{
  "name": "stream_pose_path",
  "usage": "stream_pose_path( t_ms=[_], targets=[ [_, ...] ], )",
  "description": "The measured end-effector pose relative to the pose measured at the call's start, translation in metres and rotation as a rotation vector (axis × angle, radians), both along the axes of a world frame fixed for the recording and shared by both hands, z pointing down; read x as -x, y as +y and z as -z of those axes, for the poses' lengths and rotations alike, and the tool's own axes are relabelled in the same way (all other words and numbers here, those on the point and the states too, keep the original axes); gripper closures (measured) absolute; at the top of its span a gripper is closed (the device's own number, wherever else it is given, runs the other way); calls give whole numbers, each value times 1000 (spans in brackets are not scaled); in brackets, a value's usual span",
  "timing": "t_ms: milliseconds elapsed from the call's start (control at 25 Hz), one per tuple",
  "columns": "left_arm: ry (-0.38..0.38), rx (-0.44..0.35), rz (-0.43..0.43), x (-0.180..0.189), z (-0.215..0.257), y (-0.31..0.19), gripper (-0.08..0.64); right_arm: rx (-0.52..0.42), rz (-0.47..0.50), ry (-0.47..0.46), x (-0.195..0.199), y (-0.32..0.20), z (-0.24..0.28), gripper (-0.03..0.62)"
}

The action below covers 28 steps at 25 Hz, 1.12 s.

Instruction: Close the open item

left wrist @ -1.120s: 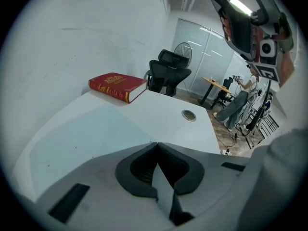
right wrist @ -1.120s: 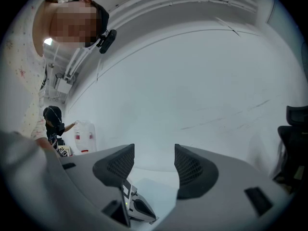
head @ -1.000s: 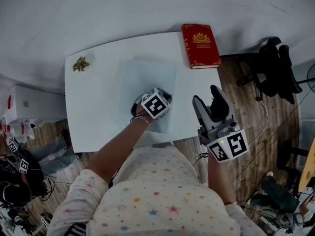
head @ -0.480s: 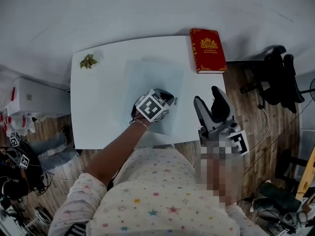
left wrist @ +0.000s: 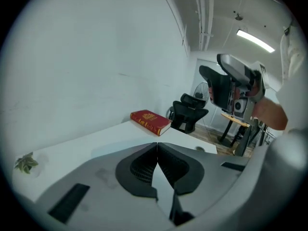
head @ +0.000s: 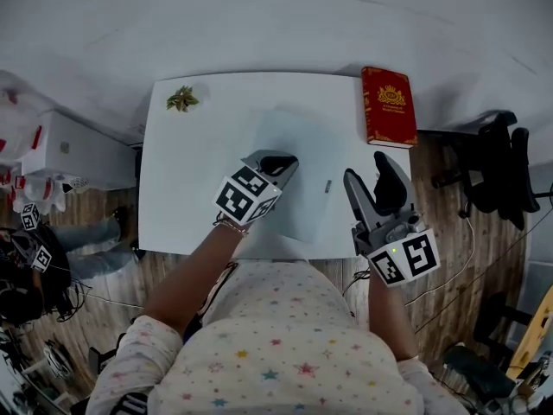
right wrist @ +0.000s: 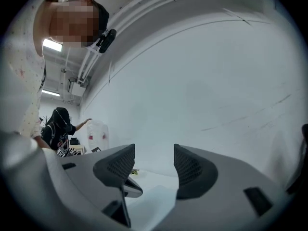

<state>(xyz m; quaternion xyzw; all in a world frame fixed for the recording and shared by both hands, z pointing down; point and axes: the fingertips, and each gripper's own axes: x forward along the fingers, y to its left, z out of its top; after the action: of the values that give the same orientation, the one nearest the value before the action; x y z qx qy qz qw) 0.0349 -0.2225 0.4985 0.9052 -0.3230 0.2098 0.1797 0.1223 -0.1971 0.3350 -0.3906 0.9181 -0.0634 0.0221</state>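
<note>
Lifted left gripper (head: 278, 159) off the pale mat (head: 302, 132), jaws pressed together on nothing; kept right gripper (head: 365, 168) spread, empty, at near right. Left the red book (head: 388, 106) lying shut at the table's (head: 186, 188) far right corner, likely done closing

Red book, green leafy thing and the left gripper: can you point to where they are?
red book (head: 389, 106): head view, middle of its front cover.
green leafy thing (head: 182, 99): head view, centre of the sprig.
left gripper (left wrist: 157, 147): left gripper view, where its shut jaws meet.
</note>
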Motion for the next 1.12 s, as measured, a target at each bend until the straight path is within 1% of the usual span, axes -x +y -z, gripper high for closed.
stream_pose_path(
  t_ms=[240,440,640,800,920,1000,1120],
  targets=[
    [79,-127,113,41,48,-6,546,-30,-3,44,15,-6,5,373],
    [127,-201,196,73,77,-2,546,-58,13,39,24,-7,13,422],
    [188,-288,268,101,98,7,546,-83,22,45,32,-6,21,503],
    [200,-350,292,114,112,16,546,-89,14,55,35,-8,24,583],
    [201,-376,324,123,113,25,546,-97,3,68,36,-8,25,592],
    [205,-374,345,128,110,29,546,-98,-1,72,35,-8,25,592],
    [212,-370,354,132,106,34,546,-95,-1,78,36,-6,23,592]
  ],
)
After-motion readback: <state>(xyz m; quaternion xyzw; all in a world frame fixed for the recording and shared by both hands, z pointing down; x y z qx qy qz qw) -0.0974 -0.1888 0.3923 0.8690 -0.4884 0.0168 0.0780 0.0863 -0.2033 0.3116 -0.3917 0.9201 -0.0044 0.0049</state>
